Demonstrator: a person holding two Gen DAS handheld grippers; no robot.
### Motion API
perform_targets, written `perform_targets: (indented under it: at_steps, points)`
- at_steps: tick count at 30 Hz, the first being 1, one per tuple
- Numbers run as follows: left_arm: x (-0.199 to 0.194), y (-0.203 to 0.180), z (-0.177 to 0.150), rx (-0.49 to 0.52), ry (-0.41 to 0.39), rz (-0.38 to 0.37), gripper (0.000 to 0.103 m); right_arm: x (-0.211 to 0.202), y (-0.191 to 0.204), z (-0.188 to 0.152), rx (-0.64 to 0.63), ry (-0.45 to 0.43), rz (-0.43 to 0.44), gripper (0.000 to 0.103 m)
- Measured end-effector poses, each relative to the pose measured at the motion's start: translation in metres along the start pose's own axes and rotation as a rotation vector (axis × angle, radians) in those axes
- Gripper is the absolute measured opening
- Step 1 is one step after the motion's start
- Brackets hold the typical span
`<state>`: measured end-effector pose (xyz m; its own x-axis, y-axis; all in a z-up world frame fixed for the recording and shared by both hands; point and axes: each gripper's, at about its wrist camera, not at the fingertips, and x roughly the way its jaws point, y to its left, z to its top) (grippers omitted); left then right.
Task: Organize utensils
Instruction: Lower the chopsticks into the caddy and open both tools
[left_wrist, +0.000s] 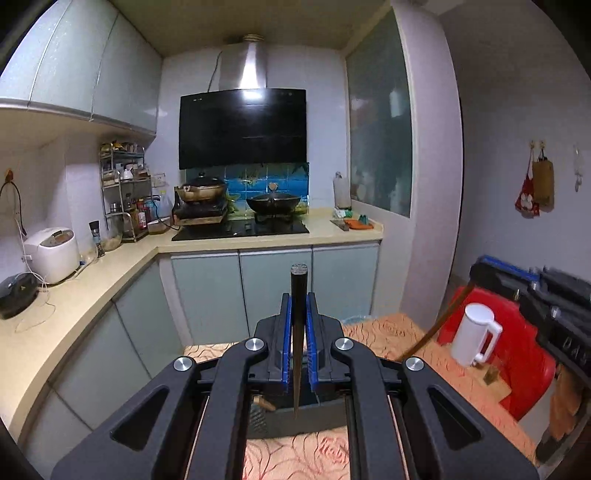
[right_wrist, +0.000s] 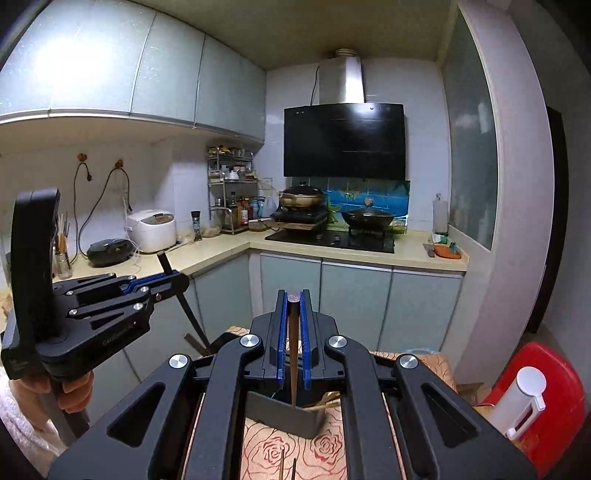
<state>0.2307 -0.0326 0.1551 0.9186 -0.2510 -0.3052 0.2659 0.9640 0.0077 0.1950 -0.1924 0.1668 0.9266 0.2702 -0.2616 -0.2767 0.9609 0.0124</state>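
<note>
A holder (right_wrist: 291, 417) stands on the worktop (right_wrist: 280, 450), with two chopsticks (right_wrist: 288, 467) lying before it. A jug (right_wrist: 524, 402) stands to its right, the stove (right_wrist: 332, 240) well behind.

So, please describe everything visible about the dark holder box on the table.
The holder box is a dark grey, matte, plastic-looking container with an open top. It stands upright on the rose-patterned tablecloth, just below both grippers. Light wooden utensil ends poke out of it. The right gripper's chopstick tip hangs just above its opening.
</note>
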Motion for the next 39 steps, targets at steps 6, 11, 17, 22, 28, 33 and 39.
perform_targets:
  at_steps: [6,11,17,22,28,33,39]
  points:
    - [0.021,-0.003,0.012,-0.025,-0.014,0.018,0.007,0.022,-0.002,0.002,0.006,0.005,-0.042,0.007]
    - [0.046,-0.004,0.004,-0.033,0.017,0.034,0.007,0.042,-0.006,-0.004,0.025,0.042,-0.052,0.007]
    - [0.07,0.001,-0.014,-0.05,0.063,0.037,0.007,0.06,-0.006,-0.018,0.018,0.09,-0.065,0.007]
    - [0.082,0.005,-0.027,-0.059,0.093,0.041,0.007,0.074,-0.006,-0.025,0.018,0.123,-0.067,0.007]
    - [0.094,0.005,-0.042,-0.061,0.127,0.041,0.007,0.091,-0.004,-0.038,0.026,0.176,-0.053,0.007]
    - [0.094,0.009,-0.05,-0.075,0.143,0.029,0.007,0.1,-0.004,-0.043,0.042,0.197,-0.034,0.008]
    - [0.081,0.015,-0.047,-0.094,0.121,0.052,0.051,0.094,-0.004,-0.045,0.055,0.176,-0.037,0.045]
